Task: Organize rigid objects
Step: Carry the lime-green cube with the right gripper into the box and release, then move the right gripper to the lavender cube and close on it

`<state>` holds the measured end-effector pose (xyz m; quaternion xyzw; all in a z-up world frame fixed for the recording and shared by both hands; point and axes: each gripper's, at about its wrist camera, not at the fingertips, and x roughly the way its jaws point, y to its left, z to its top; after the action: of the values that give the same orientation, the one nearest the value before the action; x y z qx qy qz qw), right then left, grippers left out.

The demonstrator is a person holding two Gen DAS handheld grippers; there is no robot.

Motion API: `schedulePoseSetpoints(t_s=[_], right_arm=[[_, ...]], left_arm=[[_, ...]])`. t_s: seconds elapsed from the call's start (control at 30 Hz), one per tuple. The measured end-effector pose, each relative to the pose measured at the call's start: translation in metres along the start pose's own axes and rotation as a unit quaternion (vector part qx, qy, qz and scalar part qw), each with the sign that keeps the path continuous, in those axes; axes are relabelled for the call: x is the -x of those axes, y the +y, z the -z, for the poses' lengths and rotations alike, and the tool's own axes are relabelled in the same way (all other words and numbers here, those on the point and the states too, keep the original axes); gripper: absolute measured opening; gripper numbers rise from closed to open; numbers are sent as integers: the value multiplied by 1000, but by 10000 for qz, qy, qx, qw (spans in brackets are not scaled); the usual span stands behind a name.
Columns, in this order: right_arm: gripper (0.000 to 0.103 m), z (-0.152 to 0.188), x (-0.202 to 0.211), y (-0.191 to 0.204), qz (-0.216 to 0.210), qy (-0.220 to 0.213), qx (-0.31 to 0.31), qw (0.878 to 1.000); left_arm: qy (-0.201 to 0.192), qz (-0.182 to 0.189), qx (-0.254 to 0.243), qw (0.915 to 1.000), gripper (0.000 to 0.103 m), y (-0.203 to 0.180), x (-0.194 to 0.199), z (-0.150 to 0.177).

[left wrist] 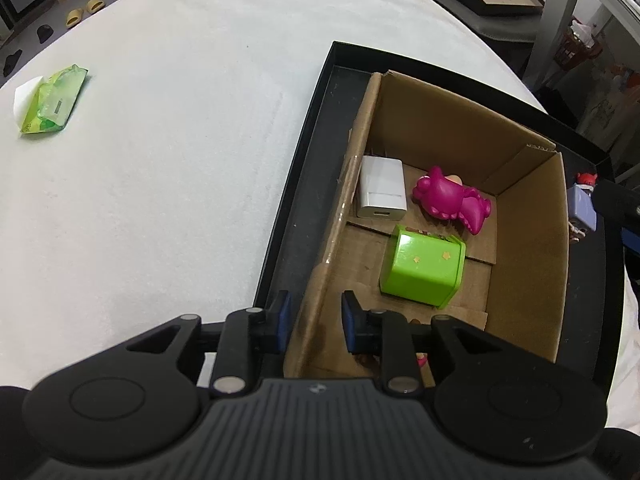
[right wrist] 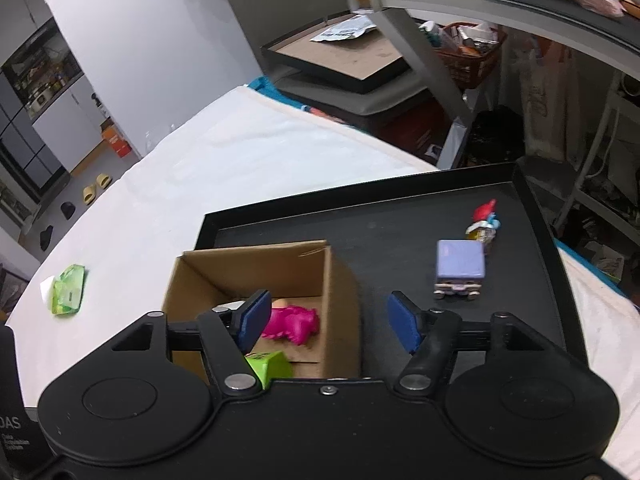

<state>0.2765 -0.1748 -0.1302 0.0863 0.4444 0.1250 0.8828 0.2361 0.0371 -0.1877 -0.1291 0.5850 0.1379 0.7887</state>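
A cardboard box stands in a black tray on the white table. Inside it lie a white charger, a magenta dinosaur toy and a green cube-shaped tin. My left gripper has its fingers either side of the box's left wall, drawn in close on it. My right gripper hangs wide open and empty over the box's right wall. Beyond it, on the tray, sit a purple block figure and a small red-capped figure.
A green tissue packet lies far left on the white table cloth. Past the table's far edge stand a grey-legged desk, a basket of clutter and a dark framed board. Slippers lie on the floor.
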Motion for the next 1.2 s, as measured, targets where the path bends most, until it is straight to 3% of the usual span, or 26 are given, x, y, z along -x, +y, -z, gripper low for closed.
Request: schedulePoseSetpoints(t_s=[0.17,0.73,1.2], right_arm=[[76,4,-1,-17,196,-184,-123,9996],[79,24,-28,-96,430,-310,-847,9950],[86,10,-64,-101,631,-234,-697,9953]], left_arm=[[-37,-171,-45,9998,36,-5,2,-2],[-100,-718,-249,9971,46,-25,-3,-9],[-11,-949,-389,9947,46,-39,-12,-20]])
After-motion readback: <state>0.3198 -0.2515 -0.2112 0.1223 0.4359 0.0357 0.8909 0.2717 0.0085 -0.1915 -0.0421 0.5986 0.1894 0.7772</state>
